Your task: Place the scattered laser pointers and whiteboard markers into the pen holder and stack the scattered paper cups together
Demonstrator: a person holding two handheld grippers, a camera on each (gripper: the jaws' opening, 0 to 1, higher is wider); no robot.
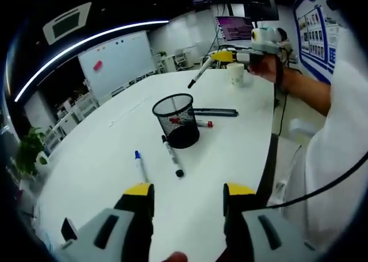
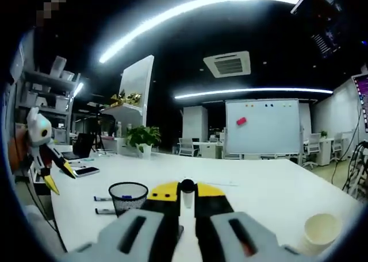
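Above the far side of the white desk [image 1: 103, 153], the right hand-held gripper [image 1: 221, 56] is clamped on a marker [image 1: 199, 73], its cap pointing down toward the mesh pen holder [image 1: 176, 120]; in the right gripper view the marker's black end [image 2: 187, 187] sits pinched between the yellow tips. Such a pen is light, stiff and smooth, so a mid-barrel grip seems safest against swivelling. The left hand-held gripper [image 1: 188, 194] hangs with jaws apart, holding nothing, over a blue-capped marker [image 1: 140, 165] and a black one [image 1: 172, 157]. One paper cup [image 1: 236, 74] stands beyond, thin-walled and easily crushed.

Black mesh pen holder [image 1: 176, 120] upright, markers [image 1: 172, 157] scattered beside
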